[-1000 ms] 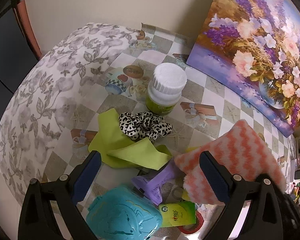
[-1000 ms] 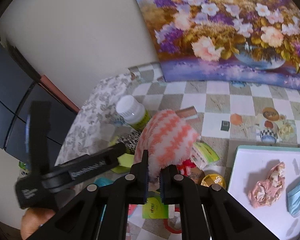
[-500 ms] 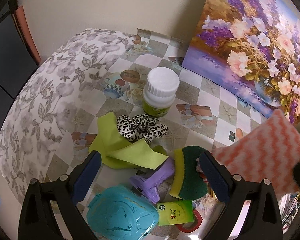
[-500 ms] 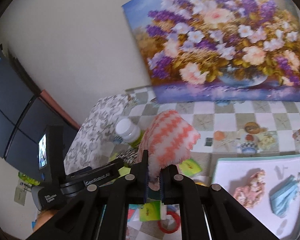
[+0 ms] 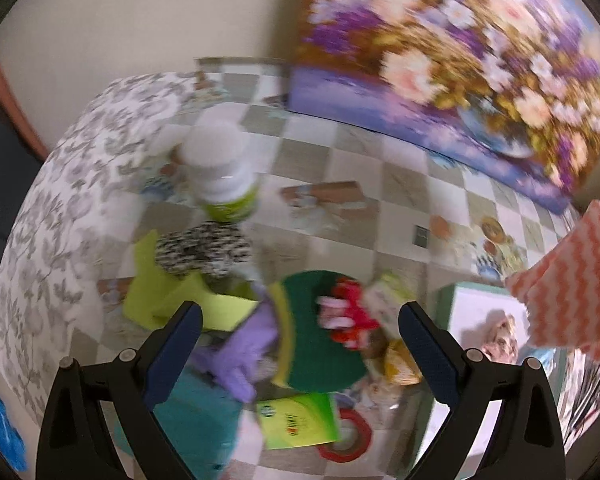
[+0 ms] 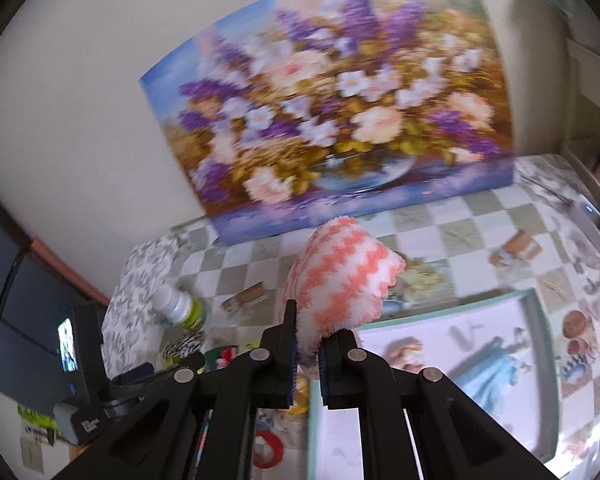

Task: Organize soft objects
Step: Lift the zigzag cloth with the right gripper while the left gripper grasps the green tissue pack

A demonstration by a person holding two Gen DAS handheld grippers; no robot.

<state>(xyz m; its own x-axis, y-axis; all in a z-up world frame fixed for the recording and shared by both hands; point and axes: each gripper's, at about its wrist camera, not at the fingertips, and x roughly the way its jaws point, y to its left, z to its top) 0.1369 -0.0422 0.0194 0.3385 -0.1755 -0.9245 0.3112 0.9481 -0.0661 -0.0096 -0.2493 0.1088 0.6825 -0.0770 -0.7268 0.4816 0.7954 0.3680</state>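
The right gripper (image 6: 307, 354) is clamped on a pink-and-white wavy cloth (image 6: 340, 276), held in the air above the near edge of a white tray (image 6: 540, 432). On the tray lie a pink bundle (image 6: 404, 354) and a blue cloth (image 6: 488, 372). At 9 o'clock of the cloth stands a white bottle (image 6: 180, 306). The left gripper (image 5: 300, 344) hangs with jaws apart over a green sponge (image 5: 320, 344), with a spotted scrunchie (image 5: 204, 248) at 11 o'clock on the checked counter (image 5: 364, 160).
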